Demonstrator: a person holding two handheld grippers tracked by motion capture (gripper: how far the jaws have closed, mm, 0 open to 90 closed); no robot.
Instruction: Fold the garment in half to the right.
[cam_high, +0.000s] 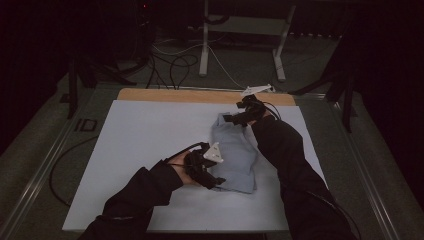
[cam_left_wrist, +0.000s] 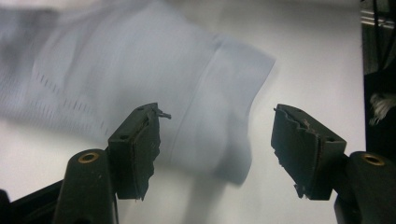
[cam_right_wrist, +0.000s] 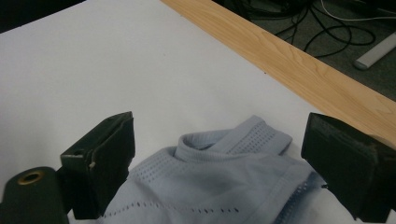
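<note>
Your left claw (cam_high: 216, 181) hangs at the near end of the shirt (cam_high: 235, 150), which lies folded on the white counter (cam_high: 140, 145), right of centre, with its long axis running from you toward the far wooden edge (cam_high: 200, 95). That axis is what the next move turns on: each hand is nearest to its own end, the left at the near hem, the right claw (cam_high: 235, 119) at the far end by the collar (cam_right_wrist: 205, 140). In the left gripper view your jaws stand well apart with nothing pinched; the shirt's corner (cam_left_wrist: 233, 107) shows between and beyond them, blurred, and the pads do not press on it. In the right gripper view the jaws are spread wide too, holding nothing, and the collar lies between them, just ahead. That view gives you the ribbed neckline and rows of small holes in the fabric, which the high view is too dim and far to show; the high view alone gives you the whole shirt and both hands at once.
</note>
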